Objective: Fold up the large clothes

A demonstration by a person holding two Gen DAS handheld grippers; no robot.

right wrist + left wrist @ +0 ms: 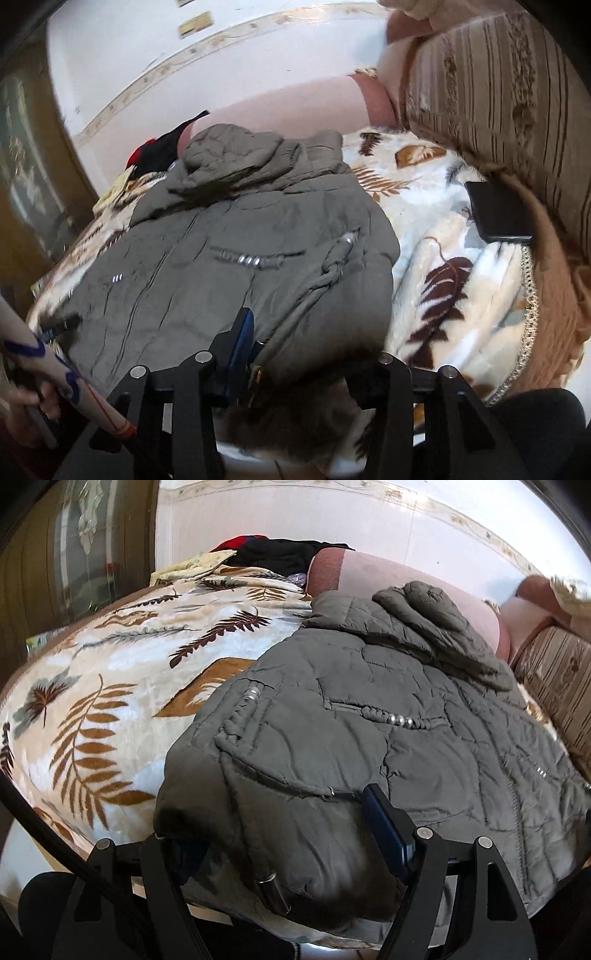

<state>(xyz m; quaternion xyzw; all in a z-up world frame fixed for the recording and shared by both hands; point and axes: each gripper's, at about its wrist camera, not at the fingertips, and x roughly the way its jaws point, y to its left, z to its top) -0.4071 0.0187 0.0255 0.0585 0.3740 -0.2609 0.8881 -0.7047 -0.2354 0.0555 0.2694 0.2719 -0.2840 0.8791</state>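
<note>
A grey quilted jacket [388, 731] lies on a leaf-patterned blanket [110, 686], hood toward the wall. In the left wrist view the jacket's near left hem corner bulges between the fingers of my left gripper [284, 834]; one blue-padded finger [384, 823] lies on the fabric and the other is hidden under it. In the right wrist view the jacket [229, 236] spreads left of centre, and my right gripper [314, 354] has its near right hem between the fingers; one blue pad [242, 336] shows, the other is hidden. The left gripper's tip [59, 325] rests on the far hem.
A dark pile of clothes [280, 555] and a pink bolster [369, 576] lie by the white wall. A striped headboard cushion [491, 92] stands on the right, with a black phone [498, 212] on the blanket [443, 258] beside it. The person's sleeve [55, 373] shows at lower left.
</note>
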